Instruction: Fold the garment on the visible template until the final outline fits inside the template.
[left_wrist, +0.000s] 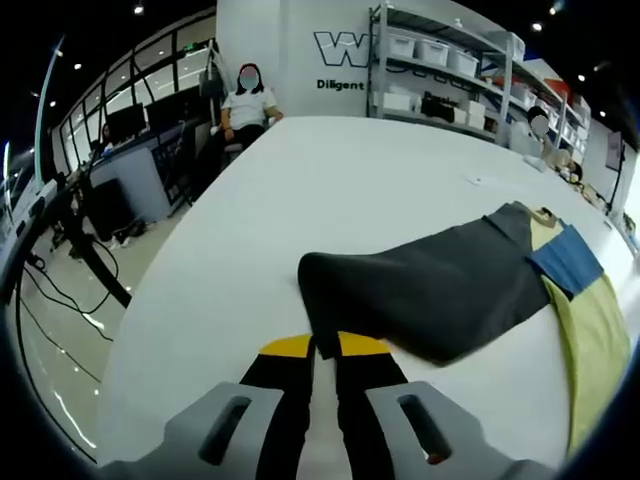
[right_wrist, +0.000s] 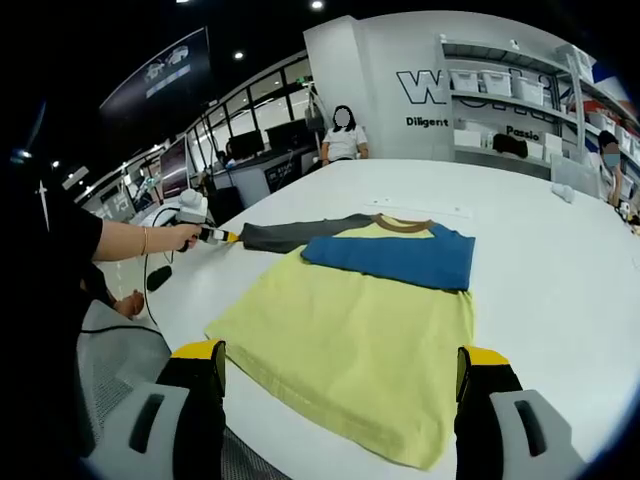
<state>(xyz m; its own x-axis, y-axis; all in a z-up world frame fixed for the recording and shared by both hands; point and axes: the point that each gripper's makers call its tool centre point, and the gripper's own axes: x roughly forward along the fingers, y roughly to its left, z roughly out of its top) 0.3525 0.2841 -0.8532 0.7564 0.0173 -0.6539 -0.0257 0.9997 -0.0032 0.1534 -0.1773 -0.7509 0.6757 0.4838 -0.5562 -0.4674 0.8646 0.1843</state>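
Pinching the cuff of the grey sleeve (left_wrist: 420, 285), the left gripper (left_wrist: 325, 347) has its fingers clenched on the cloth. Spread wide and released, the right gripper (right_wrist: 340, 372) frames the yellow-green shirt (right_wrist: 350, 340), which lies flat on the white table (right_wrist: 560, 270) just ahead of its fingers.

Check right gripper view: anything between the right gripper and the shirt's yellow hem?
Nothing. In the right gripper view, only bare white table separates the open right gripper from the yellow hem of the shirt.
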